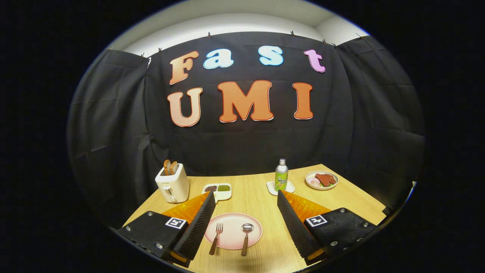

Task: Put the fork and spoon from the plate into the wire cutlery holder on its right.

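Note:
A pink plate (233,222) lies on the wooden table between my two fingers. A fork (216,237) with a brown handle rests on the plate's left part, tines pointing away. To its right lies a spoon (246,238) with a brown handle, bowl pointing away. Both handles stick out over the plate's near rim. My gripper (246,197) hovers above the table, open wide, with nothing between its black ribbed pads (199,223). The left finger overlaps the plate's left edge.
A white toaster (172,184) with bread stands at the back left. Beside it is a small white dish (218,190) with two fillings. A green bottle (281,175) on a white coaster and a plate of food (321,179) stand at the back right.

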Motion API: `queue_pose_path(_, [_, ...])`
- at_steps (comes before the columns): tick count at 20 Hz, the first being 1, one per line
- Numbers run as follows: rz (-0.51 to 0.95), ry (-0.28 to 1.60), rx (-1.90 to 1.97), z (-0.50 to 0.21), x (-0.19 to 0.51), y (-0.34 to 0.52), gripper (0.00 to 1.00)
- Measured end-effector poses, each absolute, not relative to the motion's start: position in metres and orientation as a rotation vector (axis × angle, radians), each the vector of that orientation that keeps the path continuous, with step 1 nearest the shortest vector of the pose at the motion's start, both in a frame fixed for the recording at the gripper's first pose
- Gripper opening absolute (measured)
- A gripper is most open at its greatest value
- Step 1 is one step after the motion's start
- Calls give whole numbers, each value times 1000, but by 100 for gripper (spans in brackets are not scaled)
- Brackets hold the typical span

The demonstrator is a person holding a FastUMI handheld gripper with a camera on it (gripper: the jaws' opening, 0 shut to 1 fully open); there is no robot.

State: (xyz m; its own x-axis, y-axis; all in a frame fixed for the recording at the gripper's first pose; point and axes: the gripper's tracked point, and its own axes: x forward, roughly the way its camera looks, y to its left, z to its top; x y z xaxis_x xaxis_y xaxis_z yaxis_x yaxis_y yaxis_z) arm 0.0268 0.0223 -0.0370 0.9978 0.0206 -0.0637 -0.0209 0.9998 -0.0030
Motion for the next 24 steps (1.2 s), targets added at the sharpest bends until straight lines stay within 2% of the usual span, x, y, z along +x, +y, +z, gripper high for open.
queue_pose_path(10, [29, 117, -43, -88, 59, 28, 98])
queue_pose_path(24, [28, 361, -101, -216, 105, 33, 94])
